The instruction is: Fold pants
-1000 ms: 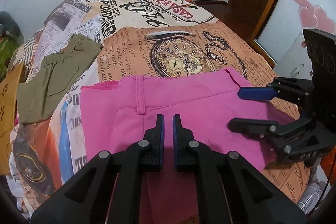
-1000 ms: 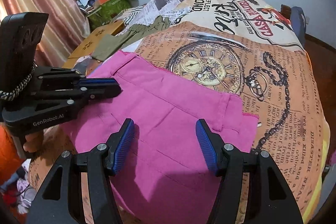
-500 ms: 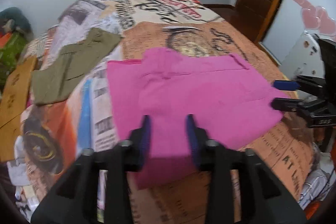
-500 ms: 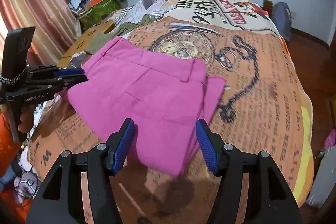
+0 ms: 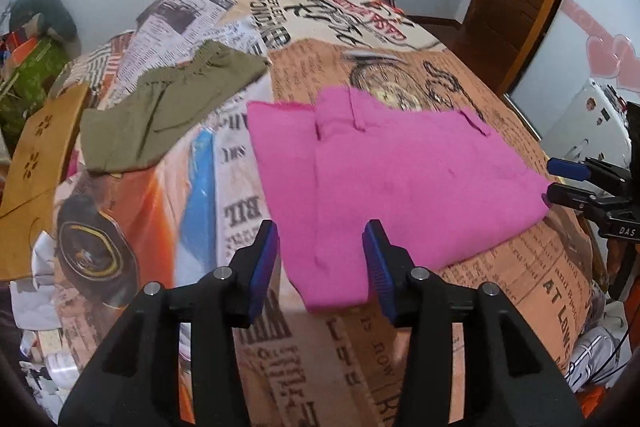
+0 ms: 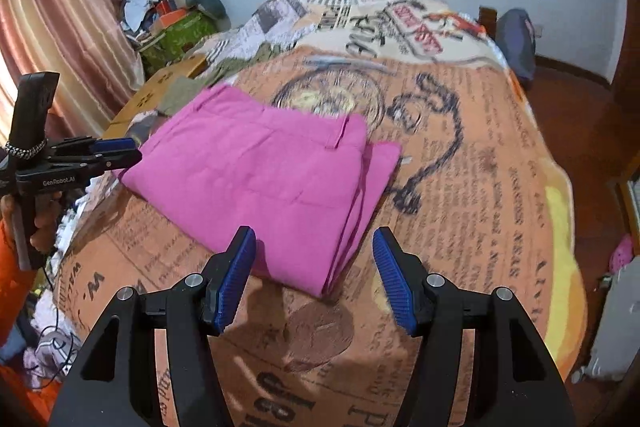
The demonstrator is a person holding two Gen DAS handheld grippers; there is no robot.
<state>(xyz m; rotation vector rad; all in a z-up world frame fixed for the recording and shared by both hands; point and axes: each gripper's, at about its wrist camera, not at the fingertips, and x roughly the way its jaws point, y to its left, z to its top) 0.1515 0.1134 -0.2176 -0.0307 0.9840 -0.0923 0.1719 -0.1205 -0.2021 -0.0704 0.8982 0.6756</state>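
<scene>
The pink pants [image 5: 384,179] lie folded into a flat rectangle on the bed's newspaper-print blanket [image 5: 516,291], just ahead of both grippers. The left gripper [image 5: 320,263] has its jaws opening, with the near corner of the fabric showing between the fingers but nothing pinched; the right gripper [image 6: 314,275] stands half open and empty, the folded edge just beyond its fingertips. The step in hand looks like release and check after a fold. To do it well, lift each gripper clear without snagging the top layer, then judge whether the stacked edges near the right gripper line up; they look slightly offset. Olive shorts [image 5: 168,111] lie well off beyond the left gripper.
</scene>
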